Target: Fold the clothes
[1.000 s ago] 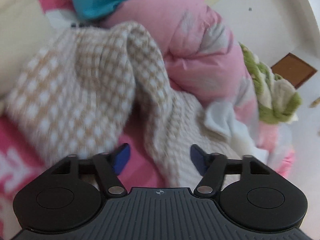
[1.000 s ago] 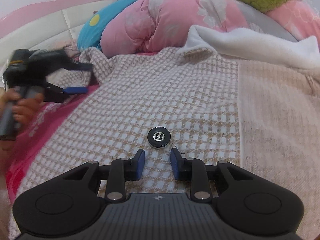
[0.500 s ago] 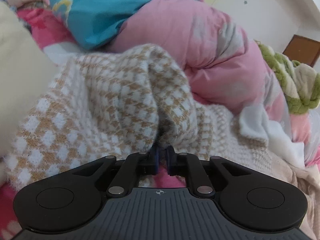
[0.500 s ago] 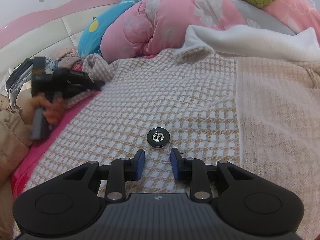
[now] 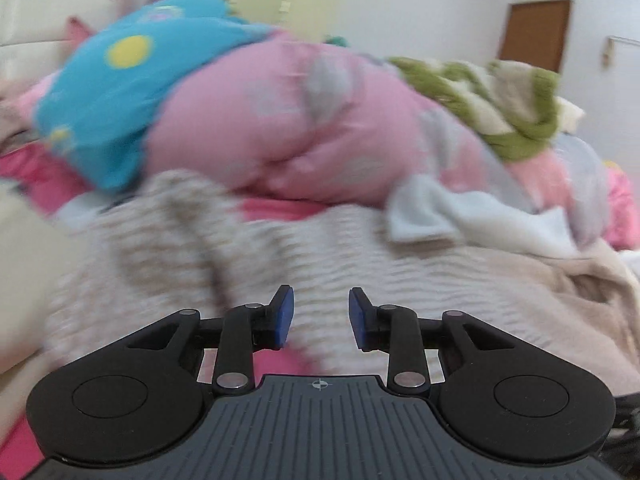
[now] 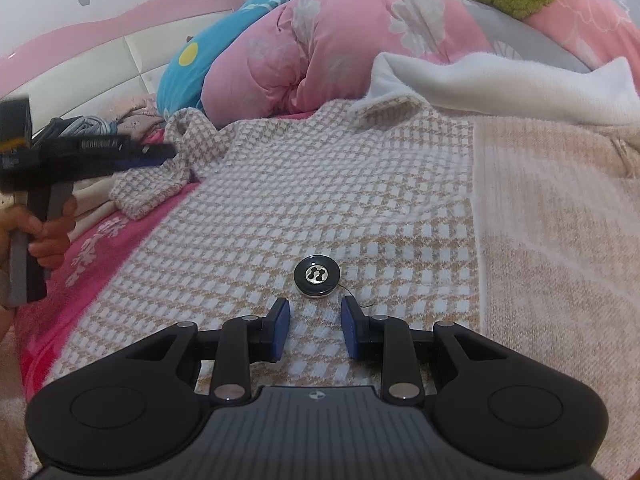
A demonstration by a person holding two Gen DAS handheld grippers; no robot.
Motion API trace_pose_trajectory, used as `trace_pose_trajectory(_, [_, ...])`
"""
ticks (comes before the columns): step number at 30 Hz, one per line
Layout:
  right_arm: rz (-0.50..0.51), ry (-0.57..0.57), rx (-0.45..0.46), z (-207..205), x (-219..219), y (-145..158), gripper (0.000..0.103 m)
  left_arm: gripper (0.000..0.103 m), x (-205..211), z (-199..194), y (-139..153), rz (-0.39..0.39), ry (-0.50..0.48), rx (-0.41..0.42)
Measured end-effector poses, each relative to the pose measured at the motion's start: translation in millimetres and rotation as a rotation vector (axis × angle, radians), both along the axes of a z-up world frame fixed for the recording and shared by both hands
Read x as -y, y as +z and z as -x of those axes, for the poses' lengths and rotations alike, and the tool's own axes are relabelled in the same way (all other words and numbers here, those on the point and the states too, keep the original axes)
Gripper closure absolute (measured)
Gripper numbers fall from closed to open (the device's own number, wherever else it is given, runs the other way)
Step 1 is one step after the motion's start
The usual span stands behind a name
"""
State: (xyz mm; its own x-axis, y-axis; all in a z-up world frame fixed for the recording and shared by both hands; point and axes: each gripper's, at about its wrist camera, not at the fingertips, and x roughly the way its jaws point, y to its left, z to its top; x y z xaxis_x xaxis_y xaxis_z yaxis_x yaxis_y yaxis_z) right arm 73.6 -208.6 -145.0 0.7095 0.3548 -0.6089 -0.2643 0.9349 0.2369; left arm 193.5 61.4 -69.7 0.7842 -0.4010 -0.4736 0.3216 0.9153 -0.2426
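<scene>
A beige-and-white checked knit garment (image 6: 340,200) lies spread on the bed, with a large black button (image 6: 317,278) on its front. My right gripper (image 6: 315,326) is open just short of the button, low over the fabric, with nothing between its fingers. The garment's sleeve (image 6: 160,184) lies bunched at the left on the pink sheet. My left gripper (image 6: 156,154), held by a hand (image 6: 48,236), reaches toward that sleeve from the left. In the left wrist view my left gripper (image 5: 320,318) is open and empty above the blurred garment (image 5: 280,248).
A pink floral duvet (image 6: 320,48) and a blue pillow (image 6: 192,68) are heaped behind the garment. A white fleece (image 6: 500,84) and a beige knit (image 6: 560,240) lie to the right. A green-and-cream blanket (image 5: 500,96) tops the heap. The pink sheet (image 6: 92,248) shows at left.
My left gripper, shut on the sleeve half a second ago, has opened and let it go; the sleeve now lies on the sheet. The right gripper has stayed put.
</scene>
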Motion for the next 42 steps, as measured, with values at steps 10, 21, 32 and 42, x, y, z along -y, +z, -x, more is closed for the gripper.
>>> trace_pose_trajectory(10, [0.009, -0.001, 0.001, 1, -2, 0, 0.074, 0.073, 73, -81, -57, 0.015, -0.047, -0.110])
trace_pose_trajectory(21, [-0.092, -0.056, -0.108, -59, 16, 62, 0.070, 0.073, 53, -103, -48, 0.293, -0.046, -0.193])
trace_pose_trajectory(32, [-0.039, -0.153, 0.122, -170, 51, 95, 0.070, 0.054, 86, -173, -64, 0.480, -0.037, -0.364])
trace_pose_trajectory(42, [-0.065, -0.121, 0.051, -288, 92, 96, 0.040, 0.078, 104, -159, -74, 0.397, -0.128, -0.211])
